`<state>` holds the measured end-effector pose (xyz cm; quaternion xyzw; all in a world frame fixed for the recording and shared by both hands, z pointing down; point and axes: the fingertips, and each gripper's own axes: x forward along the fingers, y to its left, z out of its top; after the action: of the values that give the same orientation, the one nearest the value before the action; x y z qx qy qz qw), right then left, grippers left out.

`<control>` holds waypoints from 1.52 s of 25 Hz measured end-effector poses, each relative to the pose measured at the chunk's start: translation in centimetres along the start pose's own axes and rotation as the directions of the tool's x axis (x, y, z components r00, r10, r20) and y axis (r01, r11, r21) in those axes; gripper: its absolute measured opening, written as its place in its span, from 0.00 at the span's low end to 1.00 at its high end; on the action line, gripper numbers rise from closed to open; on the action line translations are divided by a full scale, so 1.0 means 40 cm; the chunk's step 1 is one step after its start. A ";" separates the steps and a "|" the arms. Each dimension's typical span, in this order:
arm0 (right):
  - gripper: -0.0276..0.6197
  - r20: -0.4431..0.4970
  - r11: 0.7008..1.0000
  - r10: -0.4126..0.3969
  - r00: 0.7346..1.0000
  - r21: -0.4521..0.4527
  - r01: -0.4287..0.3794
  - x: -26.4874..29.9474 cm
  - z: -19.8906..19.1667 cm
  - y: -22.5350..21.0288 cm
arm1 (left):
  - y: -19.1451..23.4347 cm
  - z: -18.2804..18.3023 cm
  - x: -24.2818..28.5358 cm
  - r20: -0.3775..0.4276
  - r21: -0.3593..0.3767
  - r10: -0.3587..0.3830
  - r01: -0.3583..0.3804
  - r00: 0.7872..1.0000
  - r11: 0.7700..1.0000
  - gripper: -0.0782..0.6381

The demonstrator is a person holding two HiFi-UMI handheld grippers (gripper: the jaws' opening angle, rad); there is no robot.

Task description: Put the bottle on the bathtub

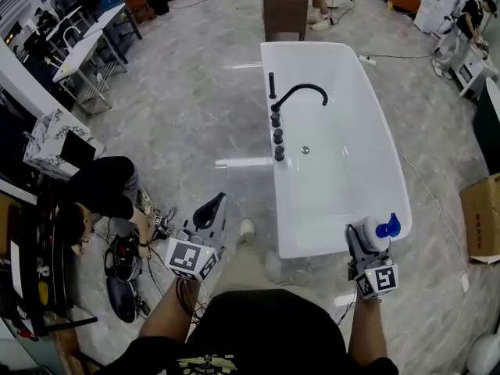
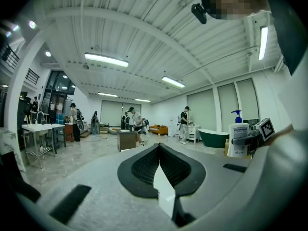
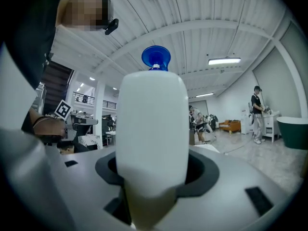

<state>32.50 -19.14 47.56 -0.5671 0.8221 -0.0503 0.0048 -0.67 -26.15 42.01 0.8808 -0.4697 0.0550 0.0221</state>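
The white bathtub (image 1: 341,180) stands on the grey floor ahead of me, long side running away. My right gripper (image 1: 367,244) is shut on a white bottle (image 1: 370,233) with a blue pump (image 1: 388,226), held upright over the tub's near right corner. In the right gripper view the bottle (image 3: 151,129) fills the middle between the jaws of that gripper (image 3: 153,172). My left gripper (image 1: 209,212) hovers left of the tub's near end, shut and holding nothing. Its own view shows the left gripper (image 2: 159,154) with jaws together, and the bottle (image 2: 237,139) off to the right.
A black arched faucet (image 1: 299,93) and black knobs (image 1: 277,135) sit on the tub's left rim. A dark cabinet (image 1: 283,6) stands at the far end. A person (image 1: 100,192) crouches at left among cables. A cardboard box (image 1: 481,217) lies at right.
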 end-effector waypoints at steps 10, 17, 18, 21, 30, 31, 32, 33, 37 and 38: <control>0.44 -0.038 1.000 -0.017 0.999 -0.020 0.016 0.222 -0.134 -0.032 | 0.144 -0.038 0.195 -0.035 0.015 -0.044 0.044 0.998 0.999 0.12; 0.44 -0.061 1.000 -0.018 0.998 0.014 0.019 0.326 -0.257 -0.041 | 0.150 -0.088 0.282 -0.060 0.000 -0.109 0.110 0.992 0.994 0.12; 0.44 -0.069 1.000 -0.020 0.997 0.016 0.021 0.342 -0.283 -0.041 | 0.155 -0.101 0.287 -0.066 -0.002 -0.114 0.114 0.991 0.994 0.12; 0.44 -0.075 1.000 -0.003 0.997 0.014 0.004 0.385 -0.364 -0.027 | 0.172 -0.151 0.289 -0.086 -0.008 -0.121 0.121 0.989 0.993 0.12; 0.44 -0.153 0.996 0.080 0.985 0.052 -0.073 0.533 -0.602 0.042 | 0.250 -0.260 0.272 -0.160 -0.005 -0.093 0.094 0.983 0.996 0.12; 0.44 -0.167 0.995 0.086 0.982 0.058 -0.077 0.546 -0.625 0.049 | 0.259 -0.271 0.271 -0.164 -0.008 -0.088 0.088 0.982 0.996 0.12; 0.44 -0.182 0.995 0.090 0.979 0.063 -0.080 0.561 -0.644 0.054 | 0.268 -0.282 0.272 -0.168 -0.011 -0.083 0.083 0.982 0.997 0.12; 0.44 -0.193 0.994 0.095 0.977 0.065 -0.083 0.576 -0.664 0.057 | 0.275 -0.291 0.274 -0.171 -0.013 -0.078 0.077 0.982 0.997 0.12; 0.44 -0.226 0.993 0.108 0.968 0.074 -0.094 0.635 -0.760 0.065 | 0.289 -0.328 0.277 -0.193 -0.007 -0.073 0.073 0.979 0.997 0.12; 0.44 -0.232 0.993 0.110 0.967 0.078 -0.094 0.645 -0.783 0.066 | 0.290 -0.337 0.275 -0.200 -0.004 -0.074 0.075 0.977 0.997 0.12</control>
<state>18.79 -39.87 79.74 -0.5138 0.8427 -0.1443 -0.0715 -5.24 -40.48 56.56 0.8879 -0.4316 0.1430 0.0697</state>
